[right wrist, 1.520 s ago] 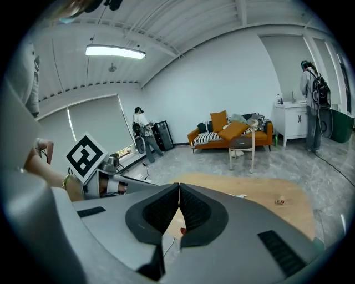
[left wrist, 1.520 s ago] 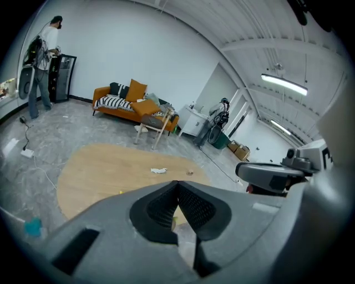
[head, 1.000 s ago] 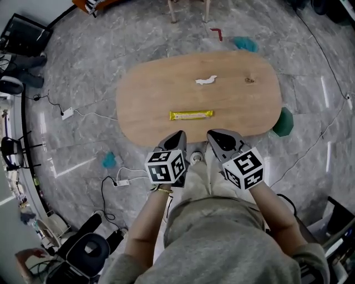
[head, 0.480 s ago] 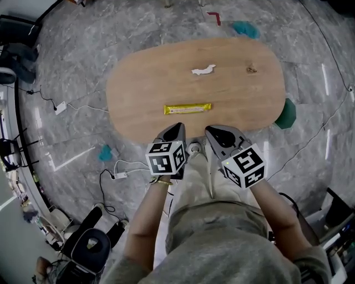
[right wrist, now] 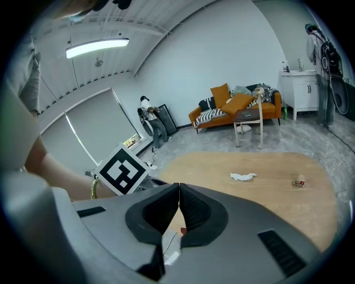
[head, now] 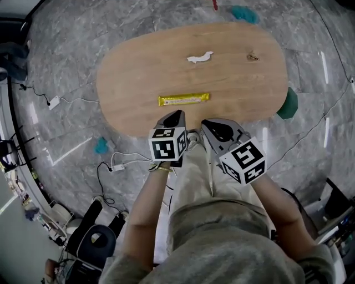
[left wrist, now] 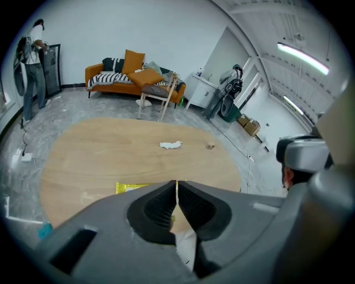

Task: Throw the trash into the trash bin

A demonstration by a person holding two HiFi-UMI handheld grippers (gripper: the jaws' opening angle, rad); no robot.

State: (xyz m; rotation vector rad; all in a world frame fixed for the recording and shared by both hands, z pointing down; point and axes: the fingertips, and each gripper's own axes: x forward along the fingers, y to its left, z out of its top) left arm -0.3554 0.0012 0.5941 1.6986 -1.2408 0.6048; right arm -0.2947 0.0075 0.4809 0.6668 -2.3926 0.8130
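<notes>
Three pieces of trash lie on the oval wooden table [head: 138, 66]: a yellow wrapper [head: 183, 99] near the front edge, a crumpled white paper [head: 199, 57] farther back, and a small brown scrap [head: 253, 56] at the back right. The left gripper view shows the wrapper [left wrist: 130, 188] just beyond the jaws, and also the white paper [left wrist: 171, 145]. My left gripper [head: 176, 115] and right gripper [head: 211, 125] hover side by side at the table's near edge. Both are shut and hold nothing. In the right gripper view the white paper [right wrist: 243, 176] and the scrap [right wrist: 299, 182] lie ahead.
A dark green object [head: 288, 104] stands on the floor by the table's right end. Teal items lie on the floor behind the table [head: 244, 13] and to the left [head: 101, 146]. Cables and a power strip [head: 117, 167] run across the floor at the left. An orange sofa [left wrist: 130, 75] stands by the far wall.
Both grippers have sunk toward the table's near edge, the left one more. The table now sits higher in the head view. Jaws stay shut.
</notes>
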